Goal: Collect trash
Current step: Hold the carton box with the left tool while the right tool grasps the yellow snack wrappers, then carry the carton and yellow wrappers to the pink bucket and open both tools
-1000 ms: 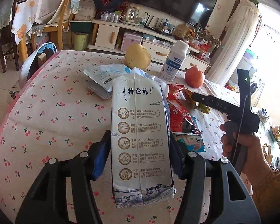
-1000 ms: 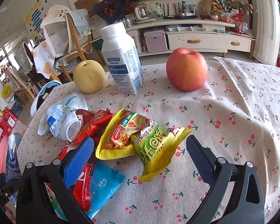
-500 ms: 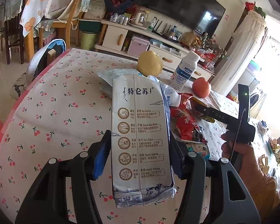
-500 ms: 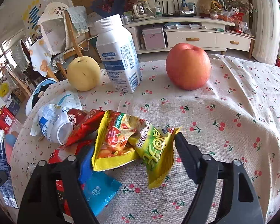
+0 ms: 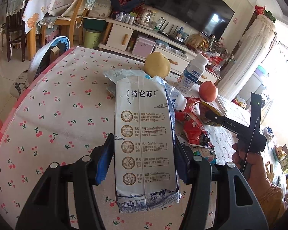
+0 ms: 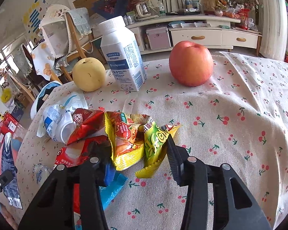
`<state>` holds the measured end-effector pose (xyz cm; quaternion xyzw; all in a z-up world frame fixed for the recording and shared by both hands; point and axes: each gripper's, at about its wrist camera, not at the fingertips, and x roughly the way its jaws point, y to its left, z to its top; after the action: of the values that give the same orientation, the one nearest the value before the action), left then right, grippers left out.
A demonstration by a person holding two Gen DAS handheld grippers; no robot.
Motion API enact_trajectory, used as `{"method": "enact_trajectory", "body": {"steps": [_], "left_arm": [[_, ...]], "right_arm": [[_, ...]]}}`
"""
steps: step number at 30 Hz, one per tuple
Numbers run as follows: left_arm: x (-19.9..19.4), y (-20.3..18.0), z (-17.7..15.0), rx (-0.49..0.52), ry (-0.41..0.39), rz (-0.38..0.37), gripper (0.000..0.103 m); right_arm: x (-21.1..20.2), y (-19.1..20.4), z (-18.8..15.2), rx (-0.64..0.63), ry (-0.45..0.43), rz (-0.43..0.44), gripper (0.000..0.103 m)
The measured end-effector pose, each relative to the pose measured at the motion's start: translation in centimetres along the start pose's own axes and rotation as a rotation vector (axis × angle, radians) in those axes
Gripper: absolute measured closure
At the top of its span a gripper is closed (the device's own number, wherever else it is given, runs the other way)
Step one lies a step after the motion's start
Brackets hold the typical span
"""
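Note:
My left gripper is shut on a flattened white and blue milk carton, held above the cherry-print tablecloth. The same carton shows at the left edge of the right wrist view. My right gripper points down at a trash pile. Its jaws are closing on a crumpled yellow-green snack wrapper, and both fingers touch its sides. The left finger's tip is hidden behind the wrapper. A person's hand holds the right gripper.
A white bottle, a red apple and a yellow pear stand behind the pile. Red wrappers, a crushed plastic bottle and a blue wrapper lie to the left. The table edge curves at the left.
The right jaws have come in from wide open onto the yellow-green wrapper and squeezed it narrower. The left gripper, still holding the carton, has drifted a little.

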<state>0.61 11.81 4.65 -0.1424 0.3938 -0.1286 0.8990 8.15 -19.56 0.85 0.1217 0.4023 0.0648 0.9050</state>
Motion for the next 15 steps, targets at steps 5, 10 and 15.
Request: {"method": "enact_trajectory", "body": {"steps": [5, 10, 15], "left_arm": [[-0.3, 0.7, 0.0, -0.018, -0.003, 0.001, 0.045], [-0.8, 1.3, 0.0, -0.033, -0.008, -0.001, 0.045], [-1.9, 1.8, 0.3, -0.047, -0.037, -0.003, 0.045]], "right_arm": [[-1.2, 0.7, -0.5, 0.001, -0.032, -0.019, 0.064], [-2.5, 1.3, -1.0, -0.008, -0.067, -0.032, 0.066], [-4.1, 1.8, -1.6, 0.0, -0.103, -0.041, 0.066]]}}
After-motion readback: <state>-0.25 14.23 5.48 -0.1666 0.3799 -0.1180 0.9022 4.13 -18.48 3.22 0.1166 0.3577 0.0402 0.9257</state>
